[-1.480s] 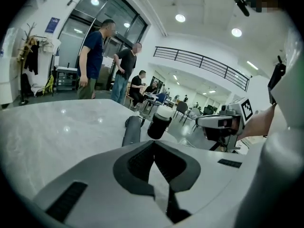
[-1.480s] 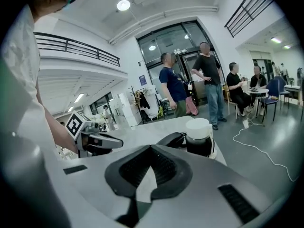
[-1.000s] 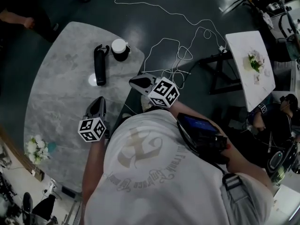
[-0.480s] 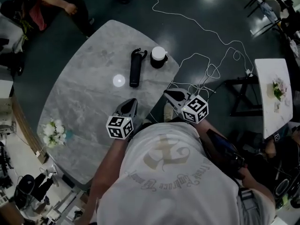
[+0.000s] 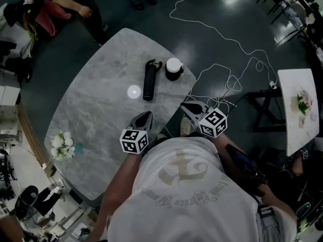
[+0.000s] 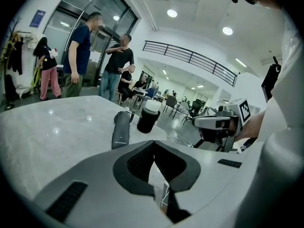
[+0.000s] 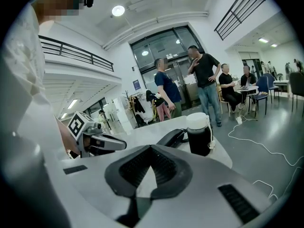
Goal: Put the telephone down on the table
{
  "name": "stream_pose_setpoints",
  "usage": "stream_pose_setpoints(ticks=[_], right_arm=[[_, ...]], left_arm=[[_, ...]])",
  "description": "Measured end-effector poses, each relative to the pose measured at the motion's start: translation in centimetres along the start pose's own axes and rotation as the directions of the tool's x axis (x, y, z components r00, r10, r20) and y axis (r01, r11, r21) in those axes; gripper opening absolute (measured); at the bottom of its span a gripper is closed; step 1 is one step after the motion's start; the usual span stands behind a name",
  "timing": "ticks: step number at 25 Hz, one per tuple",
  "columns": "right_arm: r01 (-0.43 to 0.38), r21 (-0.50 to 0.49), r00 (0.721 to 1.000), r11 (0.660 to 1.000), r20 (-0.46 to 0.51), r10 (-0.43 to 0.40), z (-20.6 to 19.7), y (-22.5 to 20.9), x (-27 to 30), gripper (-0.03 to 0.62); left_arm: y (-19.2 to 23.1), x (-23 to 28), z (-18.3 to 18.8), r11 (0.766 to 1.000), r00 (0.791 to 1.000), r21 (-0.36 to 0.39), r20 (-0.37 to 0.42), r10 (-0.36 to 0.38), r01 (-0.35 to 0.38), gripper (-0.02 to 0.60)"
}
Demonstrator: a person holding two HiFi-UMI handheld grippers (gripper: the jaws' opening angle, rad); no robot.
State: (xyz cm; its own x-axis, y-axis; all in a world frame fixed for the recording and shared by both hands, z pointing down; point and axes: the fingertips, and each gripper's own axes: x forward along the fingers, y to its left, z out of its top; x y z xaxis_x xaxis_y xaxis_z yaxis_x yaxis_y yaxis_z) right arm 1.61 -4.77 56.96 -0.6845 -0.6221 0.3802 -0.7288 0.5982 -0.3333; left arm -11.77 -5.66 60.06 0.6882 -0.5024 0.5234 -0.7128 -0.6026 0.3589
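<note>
Bench (image 5: 91, 105), grey marble. Flowers (image 5: 62, 145) well left of the telephone. White disc (image 5: 133, 91) just left of it. Left tongs (image 5: 145, 116) near it on the person's side, closed and empty. Telephone (image 5: 149, 79) lying flat on the bench (task looks done; only withdrawal left). Lidded jar (image 5: 173, 68) just right of it. Right tongs (image 5: 186, 106) right of it by the bench edge, closed and empty. Against the earlier frames: telephone and jar unmoved, tongs clear as before.
</note>
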Motion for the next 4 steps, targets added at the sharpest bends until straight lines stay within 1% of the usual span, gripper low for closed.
stream_pose_setpoints(ticks=[4], right_arm=[[0.001, 0.007, 1.000, 1.000, -0.002, -0.001, -0.17, -0.59, -1.06, 0.015]], left_arm=[[-0.99, 0.56, -0.07, 1.000, 1.000, 0.000, -0.009, 0.004, -0.004, 0.012]])
